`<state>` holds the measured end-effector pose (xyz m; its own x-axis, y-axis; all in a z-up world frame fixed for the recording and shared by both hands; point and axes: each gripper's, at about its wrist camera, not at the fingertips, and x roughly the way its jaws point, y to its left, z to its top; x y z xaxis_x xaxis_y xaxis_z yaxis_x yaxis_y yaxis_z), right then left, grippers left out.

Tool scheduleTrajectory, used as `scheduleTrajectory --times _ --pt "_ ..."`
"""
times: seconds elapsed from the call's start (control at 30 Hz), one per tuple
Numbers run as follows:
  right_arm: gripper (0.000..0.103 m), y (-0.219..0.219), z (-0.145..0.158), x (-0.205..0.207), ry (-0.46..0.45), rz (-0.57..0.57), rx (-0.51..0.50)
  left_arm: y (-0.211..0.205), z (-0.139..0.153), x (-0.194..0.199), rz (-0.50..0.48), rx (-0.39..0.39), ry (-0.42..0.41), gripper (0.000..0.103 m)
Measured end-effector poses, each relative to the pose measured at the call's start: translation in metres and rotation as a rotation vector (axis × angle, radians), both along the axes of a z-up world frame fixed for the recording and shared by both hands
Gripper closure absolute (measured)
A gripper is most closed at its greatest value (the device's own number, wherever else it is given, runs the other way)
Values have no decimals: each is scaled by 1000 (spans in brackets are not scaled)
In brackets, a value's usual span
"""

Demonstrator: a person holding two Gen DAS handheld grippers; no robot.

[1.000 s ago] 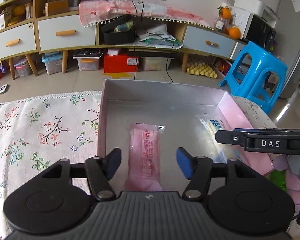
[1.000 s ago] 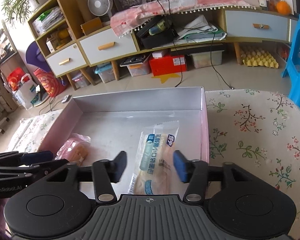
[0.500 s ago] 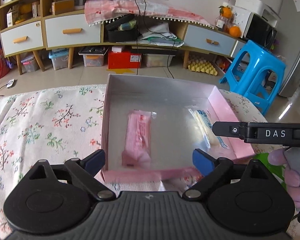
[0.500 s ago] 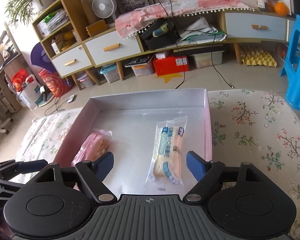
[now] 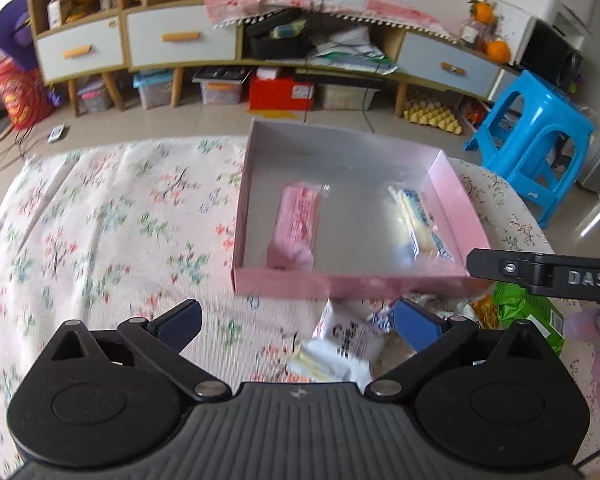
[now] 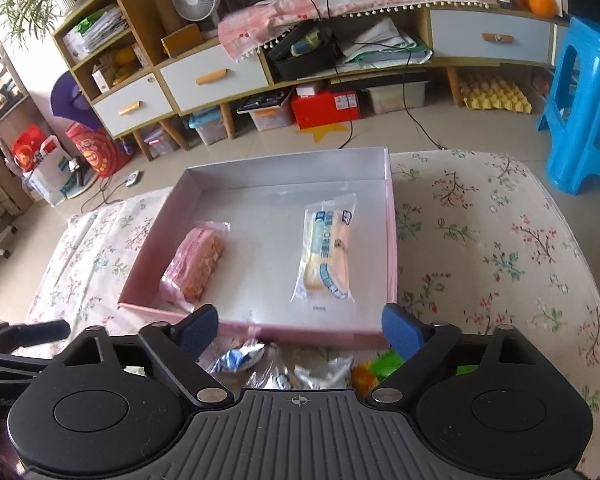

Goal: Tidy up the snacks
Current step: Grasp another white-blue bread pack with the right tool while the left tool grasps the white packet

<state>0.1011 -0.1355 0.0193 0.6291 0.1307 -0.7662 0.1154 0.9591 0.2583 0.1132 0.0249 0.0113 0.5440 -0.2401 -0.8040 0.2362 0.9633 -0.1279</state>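
A pink box with a silver inside (image 5: 340, 282) (image 6: 391, 240) sits on the flowered tablecloth. In it lie a pink snack packet (image 5: 298, 224) (image 6: 198, 258) on the left and a blue-and-yellow packet (image 5: 418, 220) (image 6: 330, 248) on the right. My left gripper (image 5: 296, 320) is open and empty, held in front of the box over a white packet (image 5: 344, 344). My right gripper (image 6: 300, 328) is open and empty, above loose silver packets (image 6: 260, 364) and a green one (image 6: 388, 362) near the box's front wall.
A green packet (image 5: 528, 312) lies at the right under the other gripper's body (image 5: 548, 276). A blue stool (image 5: 540, 136) stands beyond the table's right side. Cabinets and storage bins line the far wall.
Both grippers have opened wide and pulled back out of the box toward me. The two packets stay in the box. Loose packets in front of the box have come into view.
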Motion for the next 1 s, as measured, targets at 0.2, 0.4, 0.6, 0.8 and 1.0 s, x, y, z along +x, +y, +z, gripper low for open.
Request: scheduleTrajectory --times 0.2,0.4,0.6,0.8,1.0 --pt "10 2 -2 -13 -30 53 -20 9 -12 -7 33 -15 -17 0" --pt "9 -7 -13 -24 -33 71 -58 18 -12 -13 116 -44 -38 0" --pt "9 -4 -15 -29 -47 127 -67 17 -10 -16 98 -117 -50 2" --pt "9 5 -19 -37 -60 257 -76 4 -18 -21 -53 -81 -96 4" --pt "9 23 -23 -56 -109 467 -163 -11 -26 -20 -210 -68 -116 12"
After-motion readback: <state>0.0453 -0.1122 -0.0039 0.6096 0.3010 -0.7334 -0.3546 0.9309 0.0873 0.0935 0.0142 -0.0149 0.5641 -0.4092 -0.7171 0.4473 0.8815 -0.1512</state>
